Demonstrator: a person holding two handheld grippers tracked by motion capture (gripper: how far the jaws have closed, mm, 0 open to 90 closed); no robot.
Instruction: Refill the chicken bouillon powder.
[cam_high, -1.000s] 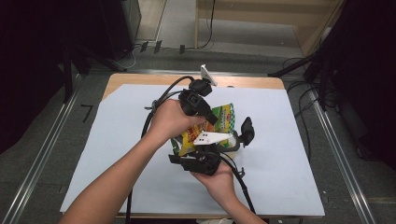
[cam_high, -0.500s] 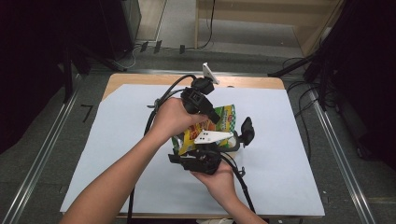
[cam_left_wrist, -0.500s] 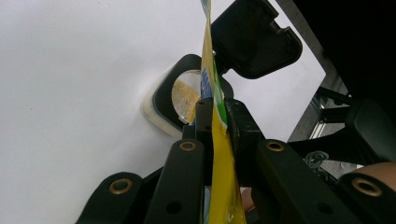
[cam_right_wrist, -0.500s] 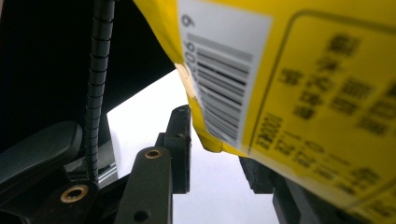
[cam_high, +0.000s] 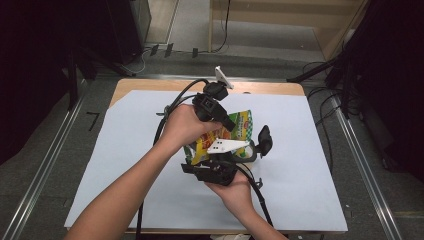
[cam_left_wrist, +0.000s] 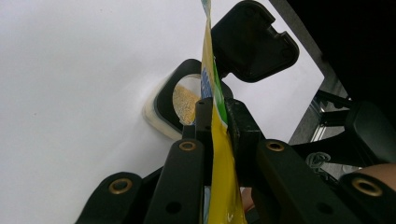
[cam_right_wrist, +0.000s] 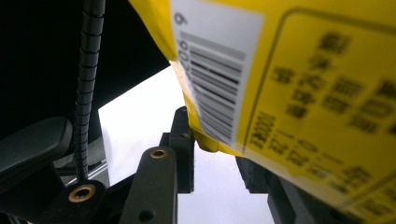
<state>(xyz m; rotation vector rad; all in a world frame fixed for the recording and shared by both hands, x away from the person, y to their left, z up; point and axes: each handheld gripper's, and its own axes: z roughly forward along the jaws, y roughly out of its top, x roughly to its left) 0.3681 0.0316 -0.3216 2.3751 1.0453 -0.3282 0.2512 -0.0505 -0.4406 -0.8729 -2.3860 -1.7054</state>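
- left gripper (cam_left_wrist: 215, 121) clamped on top edge of yellow-green packet (cam_high: 235, 131), film pinched flat between its pads
- right gripper (cam_right_wrist: 219, 154) grips packet's lower corner near barcode (cam_right_wrist: 217, 70); its jaws have just been closing with the packet between them
- packet held up over white sheet (cam_high: 310, 165), above open black container (cam_left_wrist: 184, 100) with yellowish contents
- judgement: keep packet mouth over container, tilt slowly, hold both grips firm so film won't slip or spill

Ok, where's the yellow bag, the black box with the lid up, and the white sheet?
yellow bag (cam_left_wrist: 219, 154), left gripper view, on its thin edge between the jaws.
black box (cam_left_wrist: 164, 100), left gripper view, on its dark rim beside the grains.
white sheet (cam_high: 305, 150), high view, on a bare part right of the hands.
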